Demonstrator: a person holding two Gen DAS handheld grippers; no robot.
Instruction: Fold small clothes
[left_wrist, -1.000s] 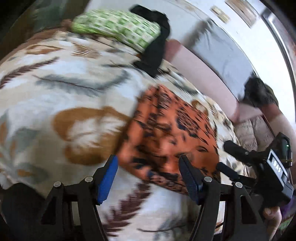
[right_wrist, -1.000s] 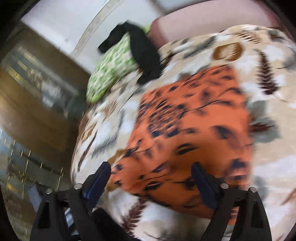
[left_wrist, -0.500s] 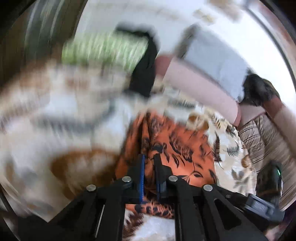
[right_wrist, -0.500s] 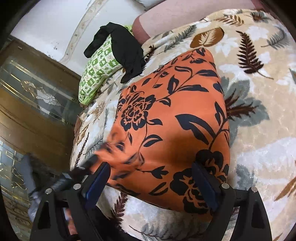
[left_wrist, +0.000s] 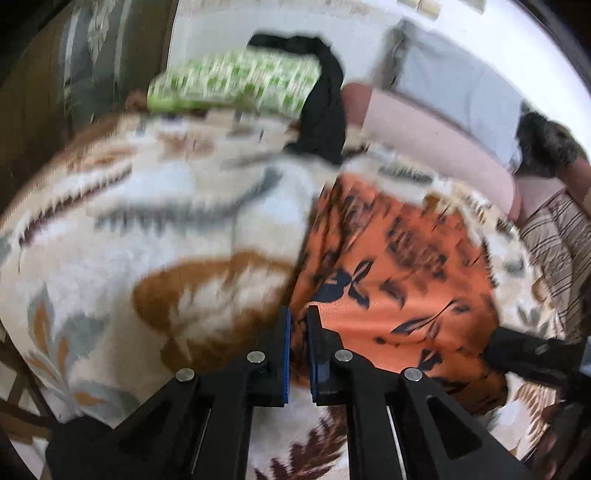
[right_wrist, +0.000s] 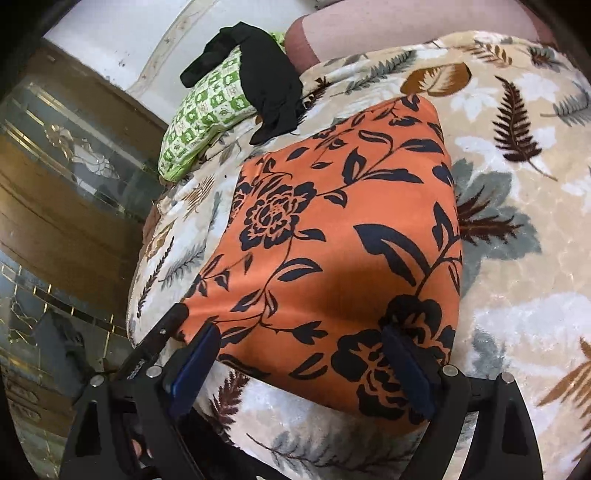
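An orange cloth with dark blue flowers (left_wrist: 399, 266) (right_wrist: 332, 229) lies flat on the leaf-patterned blanket (right_wrist: 517, 258). My left gripper (left_wrist: 299, 325) is shut on the cloth's near left corner, and orange fabric shows between its blue pads. In the right wrist view, one black finger (right_wrist: 162, 332) of that gripper reaches the same corner. My right gripper (right_wrist: 299, 369) stands open and wide over the cloth's near edge. Its fingers sit on either side of the fabric and grip nothing. The left wrist view is blurred.
A green checked pillow (right_wrist: 207, 110) with a black garment (right_wrist: 266, 81) draped over it lies at the blanket's far end. A pink bolster (left_wrist: 424, 147) and striped fabric (left_wrist: 561, 251) lie to the right. A wooden cabinet with glass panels (right_wrist: 55, 184) stands on the left.
My left gripper went from open beside the cloth to shut on its near left corner. The right gripper stayed open and hardly moved.
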